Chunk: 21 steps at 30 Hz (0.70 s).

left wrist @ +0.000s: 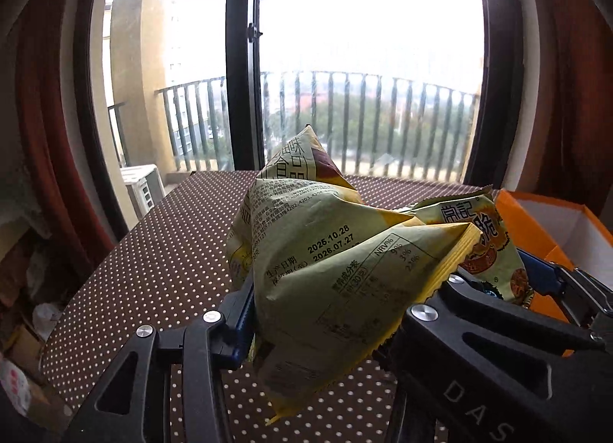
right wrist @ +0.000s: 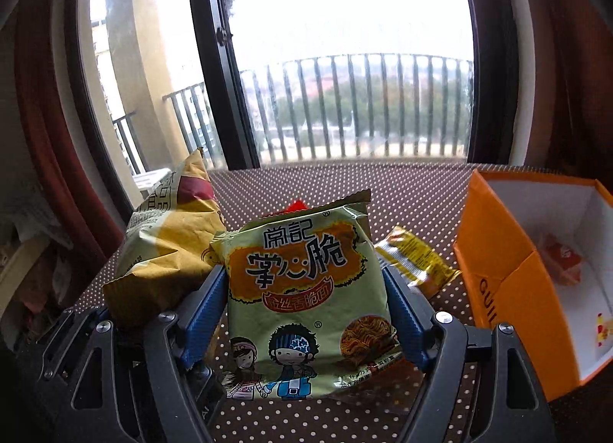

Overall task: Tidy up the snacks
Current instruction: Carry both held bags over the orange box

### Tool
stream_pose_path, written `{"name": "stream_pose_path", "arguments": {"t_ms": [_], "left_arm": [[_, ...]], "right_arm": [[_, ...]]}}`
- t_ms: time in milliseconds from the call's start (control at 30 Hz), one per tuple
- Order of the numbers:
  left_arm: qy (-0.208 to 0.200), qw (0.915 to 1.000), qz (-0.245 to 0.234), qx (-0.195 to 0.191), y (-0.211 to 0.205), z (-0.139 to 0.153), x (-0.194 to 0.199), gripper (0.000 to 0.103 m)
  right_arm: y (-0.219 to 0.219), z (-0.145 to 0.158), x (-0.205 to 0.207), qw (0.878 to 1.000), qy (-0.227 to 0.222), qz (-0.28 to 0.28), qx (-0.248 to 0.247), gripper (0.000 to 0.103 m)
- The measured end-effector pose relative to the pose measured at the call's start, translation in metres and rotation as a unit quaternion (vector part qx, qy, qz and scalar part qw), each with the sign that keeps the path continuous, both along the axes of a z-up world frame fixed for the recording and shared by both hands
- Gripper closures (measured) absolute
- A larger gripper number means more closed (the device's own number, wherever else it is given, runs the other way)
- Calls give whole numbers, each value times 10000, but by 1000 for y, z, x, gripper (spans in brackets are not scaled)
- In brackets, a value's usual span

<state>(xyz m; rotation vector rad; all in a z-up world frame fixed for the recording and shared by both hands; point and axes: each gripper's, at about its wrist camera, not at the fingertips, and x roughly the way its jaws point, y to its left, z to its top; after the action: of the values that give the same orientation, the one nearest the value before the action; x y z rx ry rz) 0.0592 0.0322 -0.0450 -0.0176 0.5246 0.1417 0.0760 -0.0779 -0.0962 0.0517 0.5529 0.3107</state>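
My left gripper (left wrist: 325,312) is shut on a yellow-green snack bag (left wrist: 325,270), back side with printed dates facing the camera, held above the dotted tablecloth. That same bag (right wrist: 164,251) shows at the left of the right wrist view. My right gripper (right wrist: 306,309) is shut on a pale green noodle-snack bag (right wrist: 306,301) with cartoon figures, its blue pads pressing both side edges. This green bag (left wrist: 494,247) also appears at the right in the left wrist view. An orange box (right wrist: 502,278) with a white inside stands to the right, with small snack packets (right wrist: 563,259) in it.
A brown tablecloth with white dots (left wrist: 161,259) covers the table. A yellow wrapper (right wrist: 417,263) lies on it behind the right gripper, and a red packet (right wrist: 295,207) peeks over the green bag. A window with a balcony railing (right wrist: 364,105) is beyond; clutter sits at the far left.
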Motion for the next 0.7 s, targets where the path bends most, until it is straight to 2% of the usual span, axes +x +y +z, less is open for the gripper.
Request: {"name": "stream_pose_path", "arguments": {"t_ms": [300, 700], "left_arm": [[-245, 9997, -68, 0, -14, 20, -15, 54], [-469, 9984, -312, 89, -35, 32, -20, 54]], "right_arm": [[-16, 18, -20, 9994, -331, 5, 73, 22], [-37, 24, -40, 9977, -651, -125, 142, 22]]}}
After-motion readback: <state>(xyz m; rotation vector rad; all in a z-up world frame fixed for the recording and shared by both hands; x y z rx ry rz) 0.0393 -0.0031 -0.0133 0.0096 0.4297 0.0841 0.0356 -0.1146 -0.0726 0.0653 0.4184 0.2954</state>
